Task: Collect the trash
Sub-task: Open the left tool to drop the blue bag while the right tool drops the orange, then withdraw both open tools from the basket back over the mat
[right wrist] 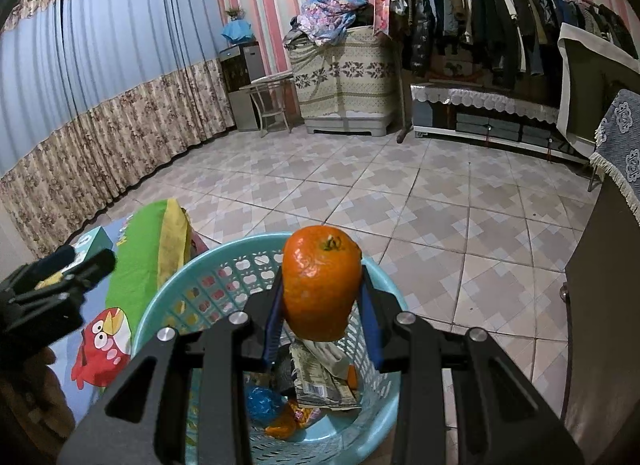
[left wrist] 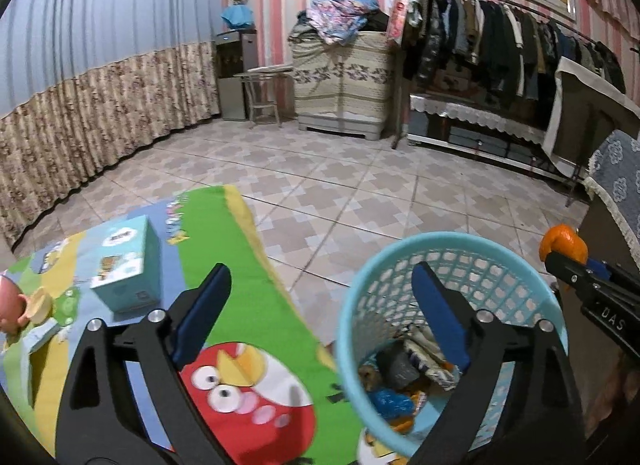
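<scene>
Right wrist view, right gripper [right wrist: 322, 297] grasping orange peel [right wrist: 320, 285] above basket [right wrist: 168, 297], left gripper [left wrist: 320, 305] released

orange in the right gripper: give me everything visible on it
The orange is glossy, deep orange skin with a dark stem scar on top, slightly squashed and taller than wide. The right gripper clamps it on both sides between blue pads. It hangs above the light blue mesh basket, which already holds wrappers and peel. Its underside looks uneven; I cannot tell if it is whole.
</scene>
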The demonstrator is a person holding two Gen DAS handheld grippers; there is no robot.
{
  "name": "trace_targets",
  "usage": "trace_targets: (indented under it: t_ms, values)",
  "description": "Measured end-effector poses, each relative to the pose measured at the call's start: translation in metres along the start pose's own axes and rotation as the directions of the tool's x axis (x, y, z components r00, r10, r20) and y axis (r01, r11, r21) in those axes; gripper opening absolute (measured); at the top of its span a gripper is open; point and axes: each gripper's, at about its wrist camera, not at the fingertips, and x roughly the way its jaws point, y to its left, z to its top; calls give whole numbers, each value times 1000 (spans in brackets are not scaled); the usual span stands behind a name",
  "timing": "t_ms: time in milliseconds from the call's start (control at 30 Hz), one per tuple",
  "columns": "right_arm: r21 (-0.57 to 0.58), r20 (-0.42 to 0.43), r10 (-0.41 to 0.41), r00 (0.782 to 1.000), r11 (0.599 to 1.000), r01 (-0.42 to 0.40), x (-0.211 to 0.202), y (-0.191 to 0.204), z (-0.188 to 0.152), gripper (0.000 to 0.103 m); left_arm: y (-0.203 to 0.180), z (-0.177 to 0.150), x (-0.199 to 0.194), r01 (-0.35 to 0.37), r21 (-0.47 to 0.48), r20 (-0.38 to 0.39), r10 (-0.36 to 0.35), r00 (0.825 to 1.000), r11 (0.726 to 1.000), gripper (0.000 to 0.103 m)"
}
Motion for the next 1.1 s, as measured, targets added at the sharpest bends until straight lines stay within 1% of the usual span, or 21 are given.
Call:
trace_targets:
  t_ms: [200, 333, 367, 400, 433, 467, 500, 533, 600, 700, 800, 1100]
  values:
    - [-26, -25, 15, 1000, 1000, -15, 18, 15, -9, 34, 21, -1, -14, -37, -18, 25, 37, 999, 999, 94]
    - [-18, -31, 12, 999, 1000, -13, 26, 24, -13, 38, 34, -3, -20, -57, -28, 34, 58, 998, 998, 95]
    - [-11, -31, 19, 999, 1000, -20, 27, 25, -13, 43, 38, -3, -21, -58, -34, 35, 59, 998, 998, 95]
    - [-6, -30, 28, 999, 1000, -28, 28, 26, -13, 51, 42, -3, -22, -58, -43, 35, 59, 998, 997, 95]
    - [-5, -27, 31, 999, 1000, -31, 27, 28, -12, 56, 45, -3, -23, -59, -49, 35, 61, 998, 997, 95]
    - [-9, -19, 28, 999, 1000, -28, 26, 30, -12, 66, 48, -3, -23, -60, -55, 35, 62, 997, 997, 96]
    - [-14, -12, 26, 1000, 1000, -26, 25, 32, -12, 71, 51, -3, -23, -63, -62, 35, 65, 997, 996, 96]
    - [-18, -6, 25, 1000, 1000, -26, 24, 35, -12, 72, 54, -5, -24, -65, -66, 35, 68, 997, 996, 96]
    - [-26, -2, 29, 1000, 999, -30, 22, 39, -13, 79, 60, -7, -25, -73, -79, 35, 76, 997, 994, 96]
    - [-46, 4, 18, 1000, 999, -17, 19, 45, -11, 84, 66, -9, -27, -81, -93, 34, 84, 996, 992, 96]
    - [-57, 14, -1, 1000, 998, 2, 15, 48, -10, 88, 72, -12, -30, -88, -102, 34, 92, 995, 991, 96]
    - [-75, 28, -7, 1000, 997, 10, 6, 53, -5, 89, 92, -15, -47, -119, -124, 50, 126, 991, 985, 97]
